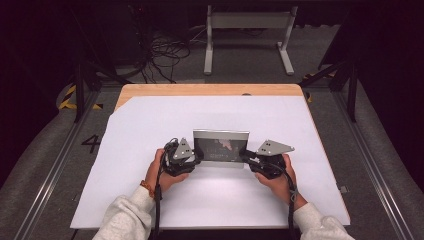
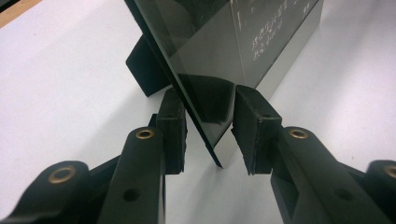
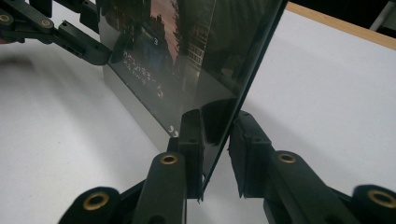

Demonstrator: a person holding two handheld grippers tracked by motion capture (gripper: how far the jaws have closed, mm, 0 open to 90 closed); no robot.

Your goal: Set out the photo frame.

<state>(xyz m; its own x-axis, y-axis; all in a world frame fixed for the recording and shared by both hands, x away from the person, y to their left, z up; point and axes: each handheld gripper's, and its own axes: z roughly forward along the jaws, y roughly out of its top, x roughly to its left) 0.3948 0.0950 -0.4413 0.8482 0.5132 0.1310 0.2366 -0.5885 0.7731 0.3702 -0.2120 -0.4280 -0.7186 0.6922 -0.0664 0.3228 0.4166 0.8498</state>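
A glass-fronted picture frame stands upright near the middle of the white sheet that covers the wooden tabletop, leaning slightly back on a black rear prop. The left gripper sits at the frame's lower left corner and the right gripper at its lower right corner, each held in one of the person's hands, which come in from the near edge.

In the left gripper view the fingers straddle the frame's thin edge: the left pad lies close against the back face, while a clear gap separates the right pad from the glass, so the fingers are parted and not clamped. In the right gripper view one finger presses on the glass front and the other stands just off the back face, with a narrow gap; again spread, not squeezed tight.

The picture behind the glass is dark and hard to read: pale lines of small lettering and a reddish patch show, blurred by reflections. From above, the hands and the grey plates hide the frame's lower corners. The frame's top is cut off in both gripper views.
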